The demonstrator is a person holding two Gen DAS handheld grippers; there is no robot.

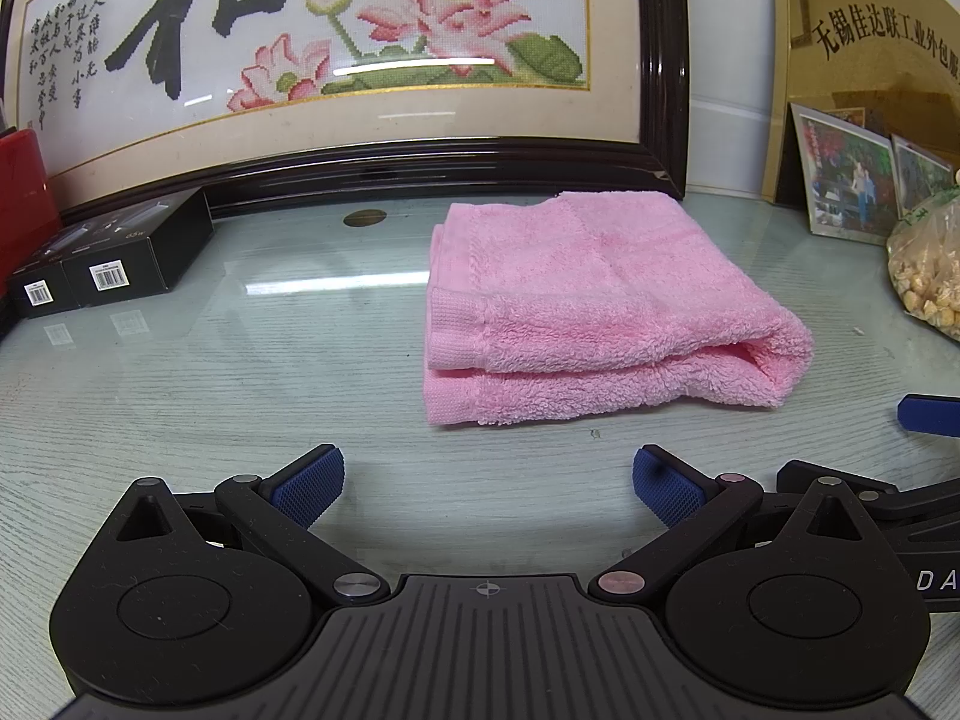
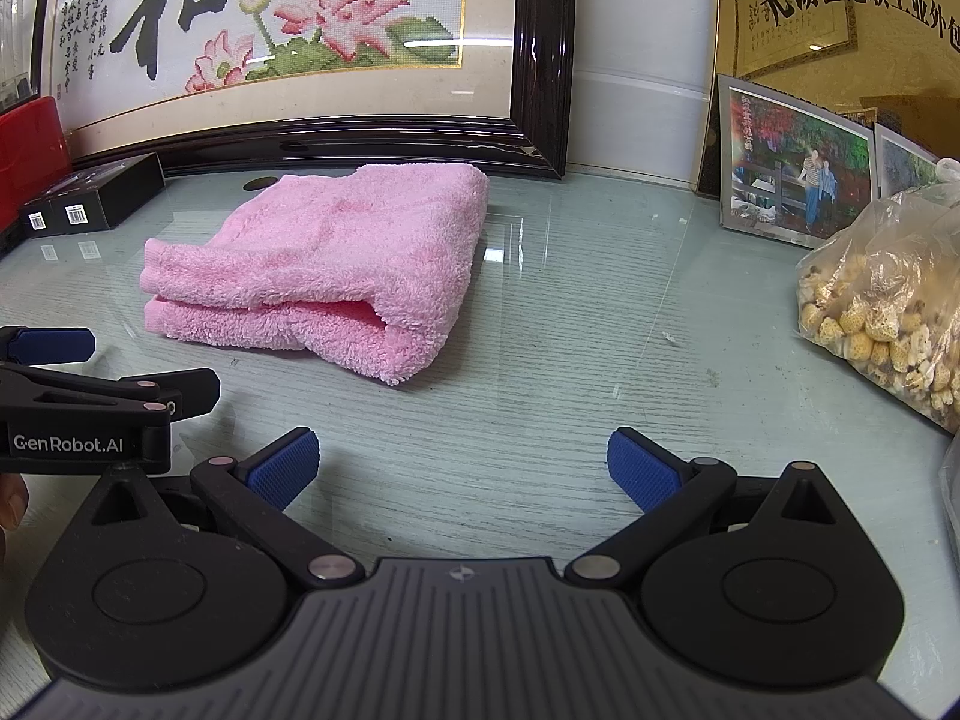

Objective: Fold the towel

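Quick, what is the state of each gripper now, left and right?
Left gripper: open, holding nothing, short of the pink towel.
Right gripper: open, holding nothing, above the glass table.

Low tabletop views, shared towel (image 1: 606,306)

The folded towel (image 1: 600,306) is laid on the glass table (image 1: 210,372), before the framed embroidery (image 1: 336,54) at 12 o'clock. Two boxes (image 1: 102,264) are set at 10 o'clock, photographs (image 2: 792,174) and a bag (image 2: 888,294) at 2 o'clock.
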